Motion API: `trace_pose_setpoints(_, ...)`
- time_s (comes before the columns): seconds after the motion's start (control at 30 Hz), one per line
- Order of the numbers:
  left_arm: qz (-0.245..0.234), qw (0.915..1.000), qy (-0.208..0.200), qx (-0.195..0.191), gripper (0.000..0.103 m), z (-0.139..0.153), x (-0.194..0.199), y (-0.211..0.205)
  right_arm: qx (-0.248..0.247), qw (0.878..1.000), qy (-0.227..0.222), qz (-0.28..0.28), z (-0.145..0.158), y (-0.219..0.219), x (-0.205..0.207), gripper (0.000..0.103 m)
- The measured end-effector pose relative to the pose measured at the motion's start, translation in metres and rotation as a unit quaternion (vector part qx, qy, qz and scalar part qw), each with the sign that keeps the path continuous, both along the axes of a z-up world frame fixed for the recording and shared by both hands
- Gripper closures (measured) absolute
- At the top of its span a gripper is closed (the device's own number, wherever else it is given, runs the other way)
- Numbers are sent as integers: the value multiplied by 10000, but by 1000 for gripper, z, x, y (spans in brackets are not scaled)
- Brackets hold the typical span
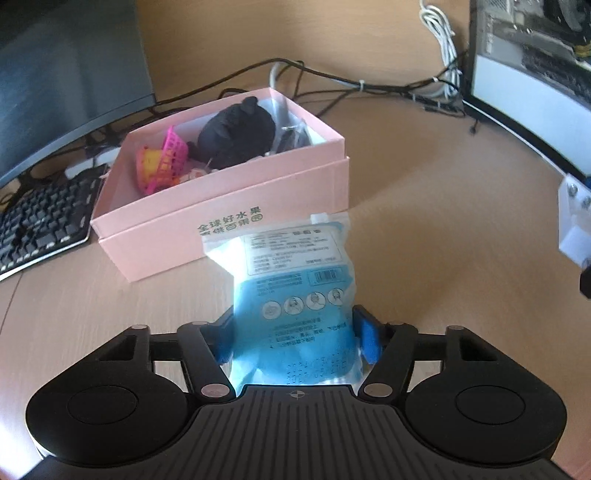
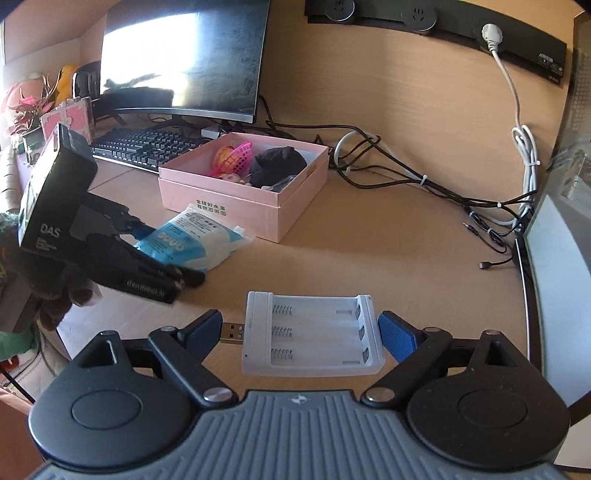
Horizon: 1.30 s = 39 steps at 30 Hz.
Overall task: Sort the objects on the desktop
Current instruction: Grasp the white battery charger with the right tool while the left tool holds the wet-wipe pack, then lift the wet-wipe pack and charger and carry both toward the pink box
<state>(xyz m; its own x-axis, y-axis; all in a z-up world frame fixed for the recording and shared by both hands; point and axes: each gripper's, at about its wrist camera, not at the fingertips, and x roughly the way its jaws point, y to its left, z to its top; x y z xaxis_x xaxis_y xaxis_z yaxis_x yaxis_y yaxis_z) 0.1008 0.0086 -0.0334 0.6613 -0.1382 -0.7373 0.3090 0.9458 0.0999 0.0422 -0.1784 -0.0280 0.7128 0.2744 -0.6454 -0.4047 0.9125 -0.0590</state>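
Left wrist view: the left gripper [image 1: 295,334] has its blue pads [image 1: 369,338] pressed against both sides of a blue and clear packet [image 1: 295,291], clamped on it. The packet's far end reaches ahead of the fingers to the front wall of a pink box [image 1: 236,206], which sits on a light wood desk [image 1: 443,240]. Inside the box lie a black plush [image 1: 236,134], a pink basket [image 1: 171,162] and a yellow toy [image 1: 149,164] beside it. Left of the fingers and farther off, a black keyboard [image 1: 44,218] lies under a dark monitor [image 1: 66,74]. Beyond the box, black cables [image 1: 369,86] run along the desk's back edge, with a white cable [image 1: 441,40] hanging against the tan wall. To the right stands a computer case [image 1: 532,70].

Right wrist view: the right gripper [image 2: 306,332] has its fingers apart, a white battery charger [image 2: 314,332] lying on the desk [image 2: 406,240] between them, with its USB plug pointing at the left finger; a small gap shows on each side. Ahead and left, the left gripper [image 2: 147,251] holds the packet [image 2: 195,240] low over the desk, just in front of the pink box [image 2: 258,199]. Behind it are the keyboard [image 2: 147,147] and monitor [image 2: 184,59]. A socket strip [image 2: 443,26] runs along the wall, a white cable [image 2: 517,122] dropping from it. Far left stands a potted plant [image 2: 27,107].
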Motion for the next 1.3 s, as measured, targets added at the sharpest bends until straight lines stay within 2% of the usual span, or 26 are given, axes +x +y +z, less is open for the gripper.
trace_pose_setpoints(0.1,141,9999,-14,-76,42,4,-8,4,-60,9999,-30,89,2,1,-1,12)
trace_pose_setpoints(0.23,101,9999,-73,-100,43,14,-30,6,-45,9996,-89,262,5,6,-1,12)
trace_pose_setpoints(0.37,140,9998,106,-105,42,13,-51,9,-54,9990,-74,427,1,14,4,12)
trace_pose_setpoints(0.5,258,9989,282,-260,35,7,-62,14,-49,9983,-22,572,-4,22,5,12)
trace_pose_setpoints(0.6,291,9986,257,-347,25,8,-64,14,-48,9979,26,642,-7,25,5,12)
trace_pose_setpoints(0.73,339,9987,205,-311,24,10,-59,12,-102,9976,162,663,-15,29,3,12)
trace_pose_setpoints(0.9,283,9992,189,-202,27,4,-52,5,-163,9975,278,631,-23,29,1,12)
trace_pose_setpoints(1.0,238,9996,138,-36,41,1,-52,1,-214,9974,246,640,-21,27,2,12)
trace_pose_setpoints(1.13,190,9998,-9,-7,45,11,-58,5,-226,9979,98,607,-12,24,4,12)
trace_pose_setpoints(1.23,325,9989,-319,-76,45,33,-54,13,-96,9989,-157,436,3,19,11,12)
trace_pose_setpoints(1.3,427,9962,-754,-108,45,58,-46,18,33,9982,-510,313,20,18,17,12)
